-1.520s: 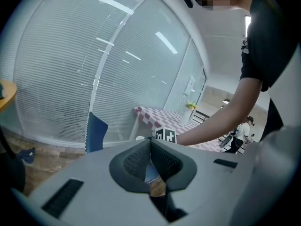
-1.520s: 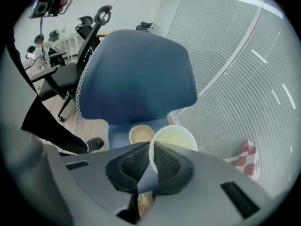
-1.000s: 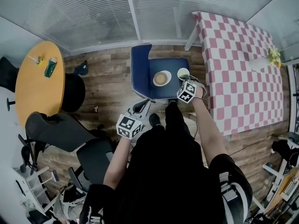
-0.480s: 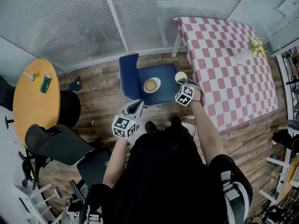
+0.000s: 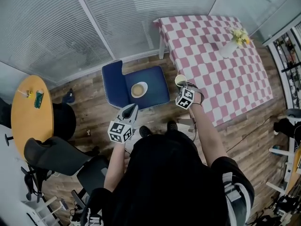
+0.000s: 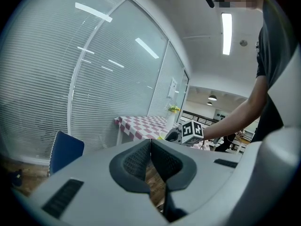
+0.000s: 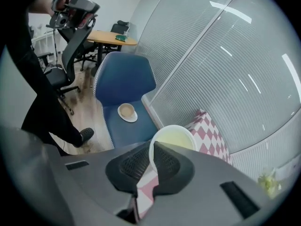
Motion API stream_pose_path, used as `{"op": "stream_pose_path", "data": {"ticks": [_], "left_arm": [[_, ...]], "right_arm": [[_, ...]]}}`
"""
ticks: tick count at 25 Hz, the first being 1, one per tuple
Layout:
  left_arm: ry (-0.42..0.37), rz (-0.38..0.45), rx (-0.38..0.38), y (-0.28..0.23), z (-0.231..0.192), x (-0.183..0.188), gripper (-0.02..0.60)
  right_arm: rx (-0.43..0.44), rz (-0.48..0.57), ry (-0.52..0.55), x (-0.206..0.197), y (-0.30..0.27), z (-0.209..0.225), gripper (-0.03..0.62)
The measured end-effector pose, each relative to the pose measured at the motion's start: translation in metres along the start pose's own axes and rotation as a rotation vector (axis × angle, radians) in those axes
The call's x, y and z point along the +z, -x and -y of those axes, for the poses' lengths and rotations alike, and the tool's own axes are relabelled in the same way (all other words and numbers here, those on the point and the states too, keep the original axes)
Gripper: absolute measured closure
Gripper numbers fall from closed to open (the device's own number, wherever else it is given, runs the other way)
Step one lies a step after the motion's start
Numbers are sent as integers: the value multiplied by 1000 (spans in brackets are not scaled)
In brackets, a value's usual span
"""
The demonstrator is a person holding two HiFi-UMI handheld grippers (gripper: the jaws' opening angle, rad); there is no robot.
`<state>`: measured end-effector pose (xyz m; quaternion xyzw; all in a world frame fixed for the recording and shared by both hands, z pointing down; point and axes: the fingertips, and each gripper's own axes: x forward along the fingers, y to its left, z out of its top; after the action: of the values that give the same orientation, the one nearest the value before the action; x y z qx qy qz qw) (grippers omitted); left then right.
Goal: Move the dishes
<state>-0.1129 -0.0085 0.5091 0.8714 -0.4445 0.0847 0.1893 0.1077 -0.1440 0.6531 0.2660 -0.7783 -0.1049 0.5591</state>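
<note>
Moved since a second ago: cup, carried from over the 3 o'clock edge of the blue chair out to the gap between that chair and the checked table. Now held clear of both, over the wood floor, just off the table's 9 o'clock edge.

Right gripper: pads pinched on the near rim of the cup, one pad inside the wall and one outside, as seen in the right gripper view. Cup pale, round, tilted slightly toward the camera, with a yellowish inside.

Left gripper: jaws pressed together with nothing between them, as seen in the left gripper view. Held at the 6 o'clock side of the chair, well apart from the cup, pointing toward 12 o'clock.

Saucer with a small brown-filled dish on it: resting on the chair seat, toward the 9 o'clock side, untouched; also visible at 11 o'clock in the right gripper view.

Vase of yellow flowers near the 12 o'clock edge of the checked table. Round wooden table at 9 o'clock of the head view, black office chair at 7 o'clock.
</note>
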Motion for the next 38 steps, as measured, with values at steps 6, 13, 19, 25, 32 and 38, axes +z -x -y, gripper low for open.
{"op": "stream_pose_path", "data": {"ticks": [6,13,19,25,32,38], "left_arm": [[-10,-22,-2,-24,44,-1,560],[-11,-58,21,-50,81,-5,560],[-8,-80,40,-79,107,-7,560],[-6,-93,41,-110,135,-11,560],[2,-95,51,-129,153,-14,559],[2,-88,69,-129,154,-11,560]], "right_arm": [[-19,-29,-36,-74,19,24,560],[-22,-53,-78,-150,26,49,559],[-11,-51,-160,-199,23,67,559],[15,-63,-164,-237,15,68,559],[84,-50,-179,-249,13,62,559],[77,-45,-164,-249,7,62,545]]}}
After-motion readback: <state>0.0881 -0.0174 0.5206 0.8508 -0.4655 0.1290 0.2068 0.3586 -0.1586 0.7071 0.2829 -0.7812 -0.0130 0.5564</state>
